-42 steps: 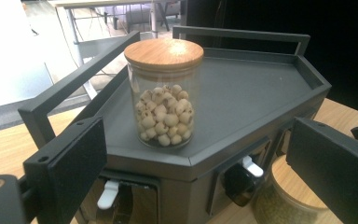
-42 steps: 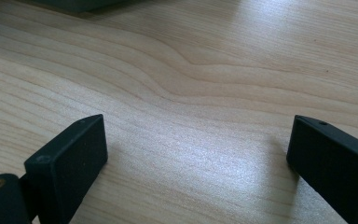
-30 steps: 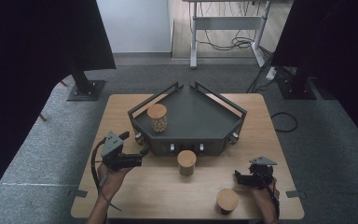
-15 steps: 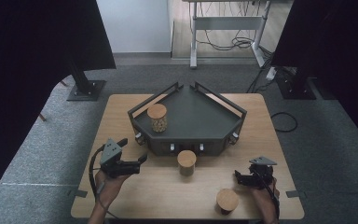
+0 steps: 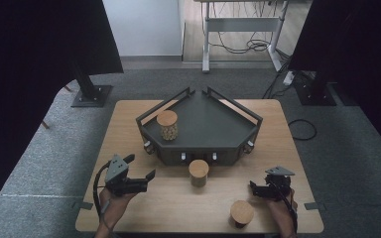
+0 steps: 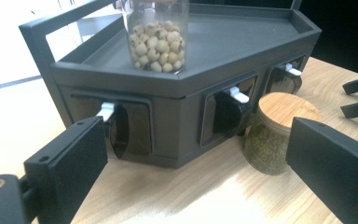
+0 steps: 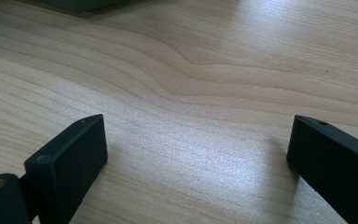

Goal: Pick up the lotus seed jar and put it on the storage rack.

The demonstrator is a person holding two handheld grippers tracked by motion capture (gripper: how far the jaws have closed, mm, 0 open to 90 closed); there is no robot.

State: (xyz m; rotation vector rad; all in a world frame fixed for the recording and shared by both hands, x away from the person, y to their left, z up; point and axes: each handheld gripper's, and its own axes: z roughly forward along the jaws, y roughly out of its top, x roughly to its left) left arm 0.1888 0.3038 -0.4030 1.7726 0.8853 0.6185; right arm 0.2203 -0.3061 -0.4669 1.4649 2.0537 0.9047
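Standing released, left tongs (image 5: 141,174) face the green-filled jar (image 5: 198,172) just beyond them.

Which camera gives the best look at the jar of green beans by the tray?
The left gripper view: the green-bean jar stands close, contents visible through glass. The high view shows it small, mostly lid.

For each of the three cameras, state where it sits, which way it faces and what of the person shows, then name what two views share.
High view: above the person's side, looking forward and down on the table; both forearms, left gripper, right gripper.
Left gripper view: between its open jaws, facing the dark tray and the green-filled jar.
Right gripper view: low between open jaws, facing bare tabletop.
Shared: high and left gripper views both show the jar of pale balls on the tray.
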